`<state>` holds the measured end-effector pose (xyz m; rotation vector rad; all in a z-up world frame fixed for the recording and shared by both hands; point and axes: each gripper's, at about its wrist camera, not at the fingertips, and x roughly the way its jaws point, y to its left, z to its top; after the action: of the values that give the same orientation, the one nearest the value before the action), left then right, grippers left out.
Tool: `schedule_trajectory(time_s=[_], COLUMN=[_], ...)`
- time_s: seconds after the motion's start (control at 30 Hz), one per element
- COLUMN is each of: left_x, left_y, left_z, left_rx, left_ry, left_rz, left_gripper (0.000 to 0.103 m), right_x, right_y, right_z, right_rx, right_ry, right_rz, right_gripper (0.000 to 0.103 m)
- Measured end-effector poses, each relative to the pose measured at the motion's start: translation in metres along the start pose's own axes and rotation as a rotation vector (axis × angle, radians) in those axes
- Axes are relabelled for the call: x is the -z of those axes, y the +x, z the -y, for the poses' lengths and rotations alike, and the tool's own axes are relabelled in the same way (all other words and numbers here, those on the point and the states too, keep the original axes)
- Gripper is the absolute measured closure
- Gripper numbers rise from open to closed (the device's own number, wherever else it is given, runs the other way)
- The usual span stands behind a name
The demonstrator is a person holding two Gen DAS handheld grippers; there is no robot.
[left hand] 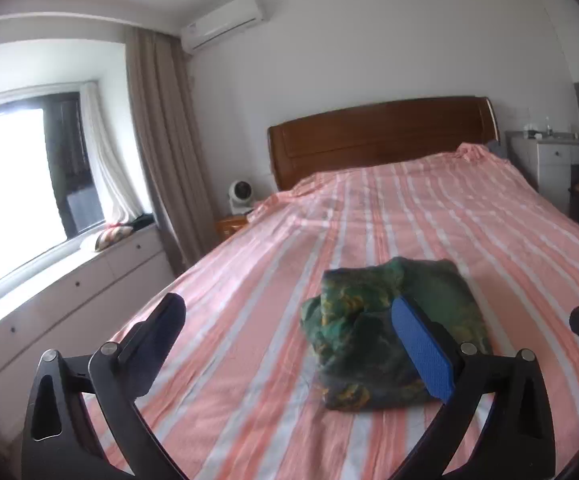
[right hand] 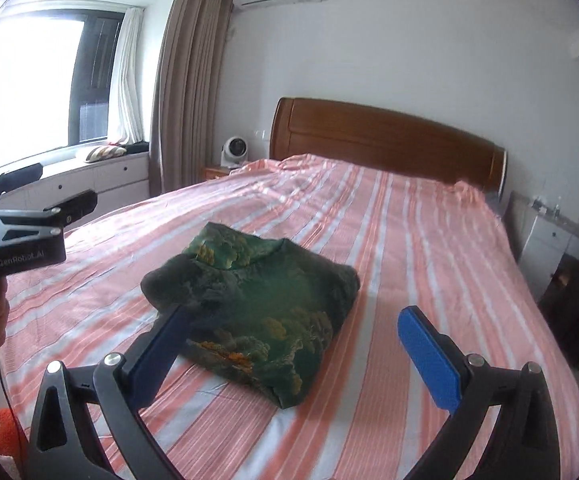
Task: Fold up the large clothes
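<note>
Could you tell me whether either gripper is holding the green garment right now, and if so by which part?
Nothing is held. The left gripper and right gripper are both open, and the folded green garment lies on the bed.

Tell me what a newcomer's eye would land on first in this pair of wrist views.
The dark green patterned garment stands out first: a compact folded bundle lying on the pink and white striped bedspread, near the foot of the bed. Next come the blue-padded grippers framing it, the left gripper and the right gripper, both wide open and holding nothing. Behind, the brown wooden headboard stands against the white wall.
</note>
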<state>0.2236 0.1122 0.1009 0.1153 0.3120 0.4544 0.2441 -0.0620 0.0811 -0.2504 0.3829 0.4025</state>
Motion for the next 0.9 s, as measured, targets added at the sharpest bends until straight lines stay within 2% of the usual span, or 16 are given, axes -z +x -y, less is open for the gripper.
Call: schedule_trajectory(time_s=[0.1, 0.2, 0.27, 0.33, 0.43, 0.63, 0.8, 0.9], left_x=[0.021, 0.046, 0.061, 0.075, 0.095, 0.128, 0.13, 0.127], left_y=[-0.02, -0.035, -0.048, -0.062, -0.079, -0.101, -0.121, -0.121], left_z=[0.007, 0.012, 0.013, 0.014, 0.014, 0.025, 0.034, 0.035], left_rx=[0.074, 0.128, 0.175, 0.212, 0.242, 0.296, 0.313, 0.31], left_ry=[-0.026, -0.041, -0.061, -0.077, -0.084, -0.014, 0.01, -0.002], left_rz=[-0.031, -0.105, -0.137, -0.164, -0.21, -0.334, -0.362, -0.387], left_gripper=[0.0, 0.0, 0.0, 0.0, 0.0, 0.0, 0.0, 0.0], right_x=[0.006, 0.022, 0.036, 0.05, 0.074, 0.117, 0.145, 0.152], right_y=[-0.028, -0.05, -0.059, -0.062, -0.077, -0.11, -0.123, -0.121], right_z=[0.002, 0.007, 0.008, 0.004, -0.002, -0.009, -0.01, -0.013], right_rx=[0.03, -0.012, -0.049, -0.032, 0.014, -0.039, -0.102, -0.089], right_ry=[0.012, 0.041, 0.065, 0.062, 0.077, 0.098, 0.167, 0.166], right_rz=[0.021, 0.014, -0.029, -0.081, -0.134, -0.229, -0.306, -0.335], right_gripper=[0.0, 0.0, 0.001, 0.001, 0.0, 0.0, 0.0, 0.0])
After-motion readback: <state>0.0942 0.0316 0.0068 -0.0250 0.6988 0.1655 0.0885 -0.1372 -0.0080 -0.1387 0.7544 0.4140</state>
